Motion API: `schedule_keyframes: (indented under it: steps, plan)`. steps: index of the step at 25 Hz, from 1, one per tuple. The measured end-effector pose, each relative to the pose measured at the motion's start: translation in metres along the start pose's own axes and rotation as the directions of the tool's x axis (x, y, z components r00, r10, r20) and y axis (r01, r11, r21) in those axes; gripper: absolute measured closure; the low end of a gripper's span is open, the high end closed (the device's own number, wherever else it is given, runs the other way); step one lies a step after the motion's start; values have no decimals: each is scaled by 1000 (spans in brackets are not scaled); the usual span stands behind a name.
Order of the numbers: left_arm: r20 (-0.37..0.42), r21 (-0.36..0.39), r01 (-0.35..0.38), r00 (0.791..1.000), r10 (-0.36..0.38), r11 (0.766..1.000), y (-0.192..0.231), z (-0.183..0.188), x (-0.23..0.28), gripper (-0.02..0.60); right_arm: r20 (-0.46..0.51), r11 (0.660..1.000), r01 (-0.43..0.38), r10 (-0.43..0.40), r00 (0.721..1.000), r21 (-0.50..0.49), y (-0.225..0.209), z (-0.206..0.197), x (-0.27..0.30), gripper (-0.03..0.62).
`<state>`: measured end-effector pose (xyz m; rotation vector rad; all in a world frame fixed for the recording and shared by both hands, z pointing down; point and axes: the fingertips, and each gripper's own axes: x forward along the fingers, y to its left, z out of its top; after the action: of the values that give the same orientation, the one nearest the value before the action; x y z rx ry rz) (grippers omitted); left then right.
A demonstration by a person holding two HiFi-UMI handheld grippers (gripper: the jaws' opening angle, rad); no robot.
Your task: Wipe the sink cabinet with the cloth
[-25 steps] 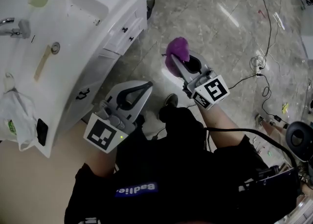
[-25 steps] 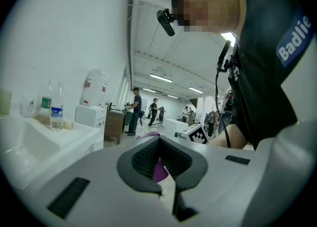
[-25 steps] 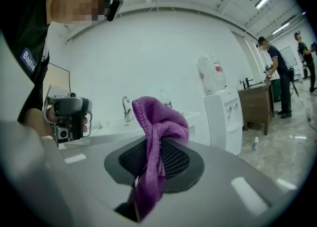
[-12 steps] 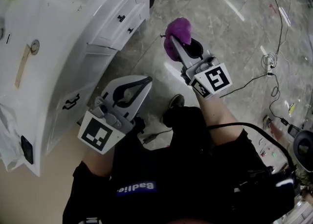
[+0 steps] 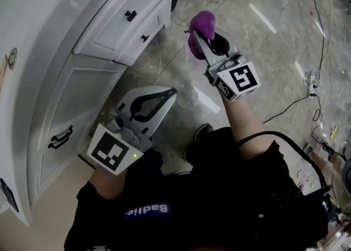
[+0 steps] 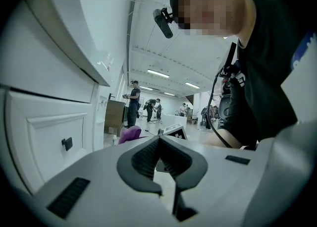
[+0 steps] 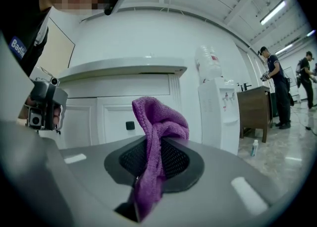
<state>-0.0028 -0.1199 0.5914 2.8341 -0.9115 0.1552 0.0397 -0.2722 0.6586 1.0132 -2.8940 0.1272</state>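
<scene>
head view
- right arm: reaching forward, forearm stretched out from the black shirt (image 5: 208,200), right gripper (image 5: 204,40) pointing away from the body and tilting a bit toward the cabinet
- right claw: pinching the purple cloth (image 5: 201,24), which is bunching up past the jaw tips
- left arm: bending at the elbow, left gripper (image 5: 166,93) sitting lower and nearer the body, well behind the right claw
- sink cabinet (image 5: 82,74): standing left of both claws, apart from the cloth; drawer knobs (image 5: 130,15) left of the right claw, door handle (image 5: 60,137) left of the left claw
- floor (image 5: 263,47): grey marble showing under both claws, cables (image 5: 307,88) trailing right of the right claw

left gripper view
- left claw (image 6: 159,142): jaws pressing together, nothing sitting between them
- cabinet (image 6: 44,122): rising to the left of the claw, not touching it; a black knob (image 6: 67,143) left of the tips
- cloth (image 6: 130,134): peeking up just beyond the jaw tips, slightly left
- people (image 6: 132,103): standing far ahead of the claw

right gripper view
- right claw (image 7: 153,147): jaws clamping on the cloth (image 7: 159,121); one end sticking up past the tips, the other hanging back between the jaws
- cabinet (image 7: 124,102): facing the claw straight ahead, apart from the cloth; knob (image 7: 130,125) just left of the cloth
- left gripper (image 7: 44,104): showing at the left, off to the side of the claw
- water dispenser (image 7: 218,107): standing ahead, right of the claw
</scene>
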Motion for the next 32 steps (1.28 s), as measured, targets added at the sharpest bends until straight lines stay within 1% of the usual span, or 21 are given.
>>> schedule_keyframes:
  steps: [2, 6, 8, 11, 13, 15, 18, 21, 24, 27, 29, 32]
  plan:
    - [6, 16, 6, 1000, -6, 1000, 6, -22, 4, 581, -4, 1000, -2, 2, 1000, -18, -6, -22, 10, 537]
    - [25, 52, -2, 1000, 0, 999, 16, -58, 8, 581, -17, 998, -35, 34, 999, -48, -9, -56, 38, 537]
    - [16, 47, -14, 1000, 13, 999, 20, -78, 7, 581, -25, 997, -48, 47, 999, -63, -9, -70, 52, 537]
    - [-8, 12, -29, 1000, 29, 1000, 25, -101, -1, 581, -52, 995, -60, 56, 997, -82, -9, -90, 72, 537]
    - [-3, -13, -41, 999, 41, 999, 31, -105, -7, 581, -72, 992, -60, 52, 996, -109, -13, -100, 87, 537]
    - [22, -31, -49, 999, 49, 998, 35, -102, -13, 581, -98, 988, -55, 41, 994, -145, -16, -111, 101, 537]
    - [44, -23, -45, 998, 46, 999, 32, -96, -17, 581, -138, 977, -57, 29, 990, -203, -22, -127, 123, 537]
    - [40, -12, -40, 998, 41, 999, 27, -97, -20, 581, -171, 972, -48, 8, 985, -231, -34, -139, 145, 537]
    - [21, -14, -46, 999, 46, 999, 24, -102, -24, 581, -201, 973, -44, -3, 980, -227, -40, -152, 163, 537]
    - [-1, -39, -66, 998, 66, 997, 26, -110, -31, 581, -196, 981, -22, -17, 980, -195, -36, -156, 170, 537]
    - [-6, -41, -73, 997, 73, 996, 28, -111, -36, 581, -179, 988, -16, -11, 984, -152, -25, -157, 169, 537]
    - [-7, -22, -68, 998, 68, 997, 27, -110, -39, 581, -155, 994, -38, 22, 988, -102, 1, -160, 165, 537]
